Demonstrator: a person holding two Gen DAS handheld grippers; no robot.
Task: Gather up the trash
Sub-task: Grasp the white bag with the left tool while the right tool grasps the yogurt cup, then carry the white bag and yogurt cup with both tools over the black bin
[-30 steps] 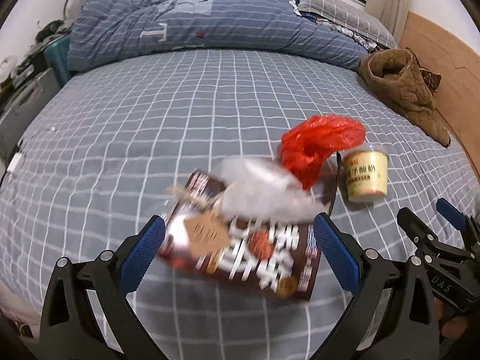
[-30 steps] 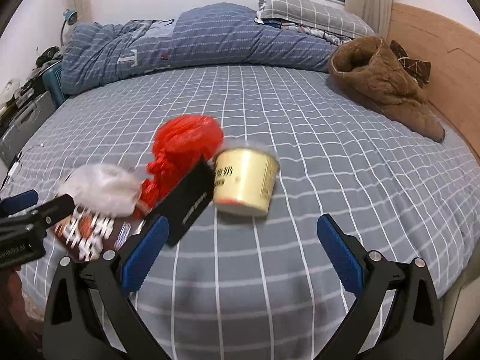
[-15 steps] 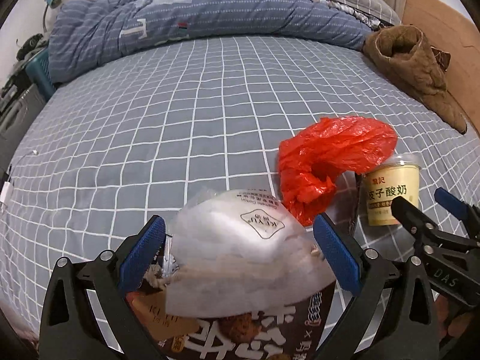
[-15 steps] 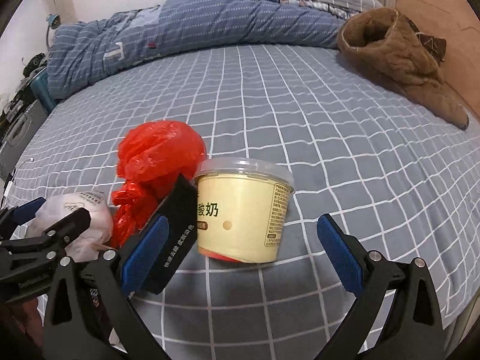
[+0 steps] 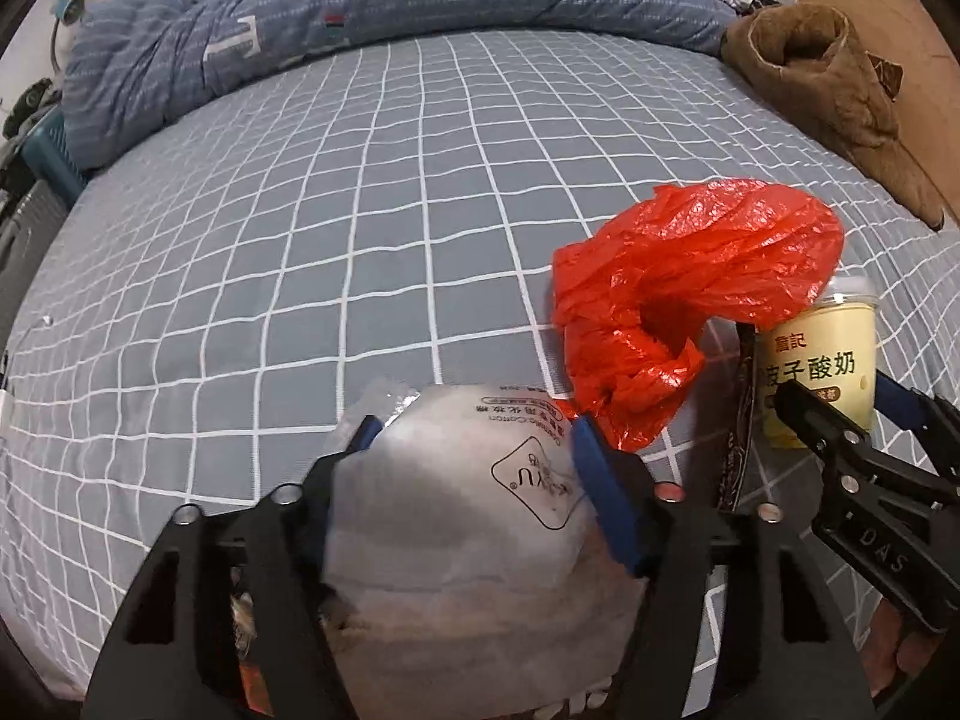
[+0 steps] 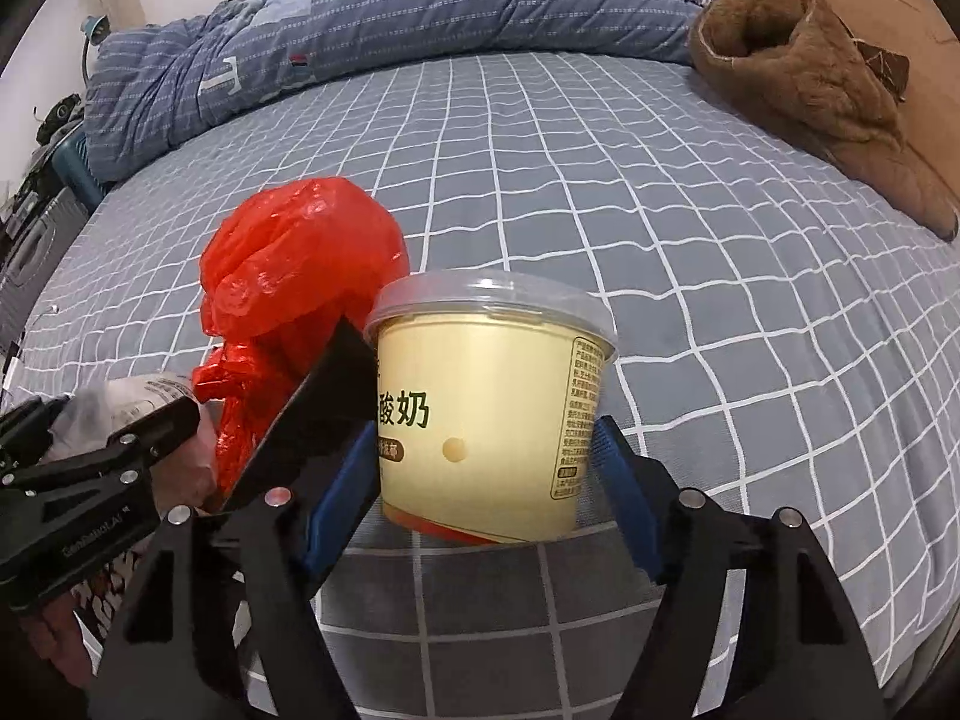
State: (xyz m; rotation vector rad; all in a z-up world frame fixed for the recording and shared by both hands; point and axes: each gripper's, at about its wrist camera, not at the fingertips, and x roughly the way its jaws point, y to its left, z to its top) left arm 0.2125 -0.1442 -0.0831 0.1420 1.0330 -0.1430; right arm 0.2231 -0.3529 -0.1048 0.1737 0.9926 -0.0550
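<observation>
Left gripper (image 5: 471, 441): blue fingers (image 5: 603, 498) just drawn inward, now pressed against both flanks of the white plastic pouch (image 5: 474, 516), which bulges between them with printed label facing up. Pouch resting on a dark snack packet (image 6: 99, 591), only a sliver of it showing beneath.

Right gripper (image 6: 483, 471): fingers (image 6: 627, 495) likewise just narrowed, straddling the lower half of the cream yogurt cup (image 6: 492, 414); left pad against the cup wall, right pad at or just beside the wall, contact there not certain. Cup slightly tilted, clear lid on top, red base edge lifted off the sheet on the near side.

Measured from the yogurt cup: thin black packet (image 6: 312, 414) leaning against its left side, touching; crumpled red plastic bag (image 6: 294, 294) just behind and left of that packet, touching it; white pouch and left gripper further left, beyond the red bag. All lying on the grey checked bed sheet (image 6: 690, 276) near the bed's front edge.

Well behind the cup: rolled blue striped duvet (image 6: 372, 30) across the far side of the bed; brown fleece garment (image 6: 822, 90) far to the right, against the wooden headboard (image 6: 888, 6).
</observation>
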